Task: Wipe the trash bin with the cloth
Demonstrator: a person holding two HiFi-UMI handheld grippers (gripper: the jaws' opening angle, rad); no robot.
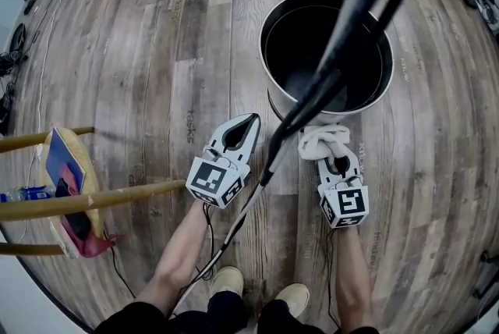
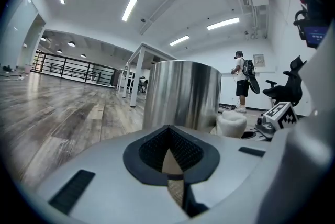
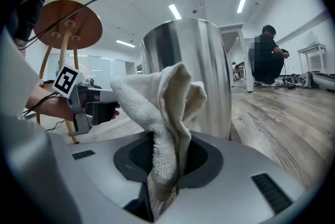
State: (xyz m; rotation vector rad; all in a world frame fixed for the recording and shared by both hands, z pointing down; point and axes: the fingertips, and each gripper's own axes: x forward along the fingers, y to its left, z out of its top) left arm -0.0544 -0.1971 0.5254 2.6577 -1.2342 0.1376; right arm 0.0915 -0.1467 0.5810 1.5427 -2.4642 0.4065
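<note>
A round steel trash bin [image 1: 326, 51] with a dark inside stands on the wood floor; its shiny wall [image 2: 182, 93] [image 3: 193, 71] fills both gripper views. My right gripper [image 1: 337, 157] is shut on a white cloth [image 1: 323, 140] [image 3: 162, 113], which bunches up just in front of the bin's near wall. Left of the bin, my left gripper [image 1: 245, 128] points at the bin's side, jaws shut with nothing between them [image 2: 170, 157]. The cloth [image 2: 231, 124] also shows at the right of the left gripper view.
A wooden stool [image 1: 70, 196] with a book and red items stands at the left. A dark cable [image 1: 343, 51] hangs across the head view over the bin. Cables lie at the far left edge. A person [image 3: 269, 55] crouches in the background; another person [image 2: 242, 81] stands far off.
</note>
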